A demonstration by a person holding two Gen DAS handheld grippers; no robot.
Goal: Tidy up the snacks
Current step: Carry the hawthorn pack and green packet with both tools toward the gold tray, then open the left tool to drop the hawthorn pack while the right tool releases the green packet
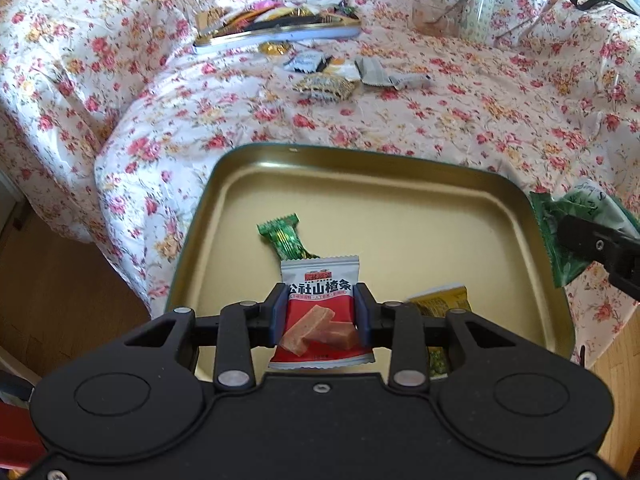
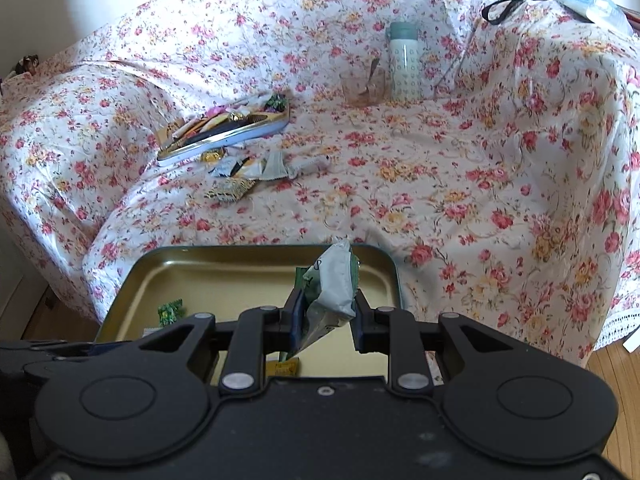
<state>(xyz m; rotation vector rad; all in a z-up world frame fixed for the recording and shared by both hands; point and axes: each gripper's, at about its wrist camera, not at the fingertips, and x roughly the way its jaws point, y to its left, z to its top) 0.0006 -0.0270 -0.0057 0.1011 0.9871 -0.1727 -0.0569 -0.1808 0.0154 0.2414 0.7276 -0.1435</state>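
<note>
Both grippers carry snacks over the tin

The left gripper pinches a red packet upright above the tin; the right gripper clamps a green packet, probably over its right edge.

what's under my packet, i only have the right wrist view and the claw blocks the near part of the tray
Observer: A yellow packet lies in the tray's near right corner; you see only a sliver of it.
Operator: what is the left claw doing
Observer: The left claw is shut on a red and white packet printed with snack bars, held over the tray's near edge.
Operator: is my packet over the tray
Observer: From the left wrist view, your green packet in the right claw hangs at the tray's right rim, partly over the flowered cloth.
</note>
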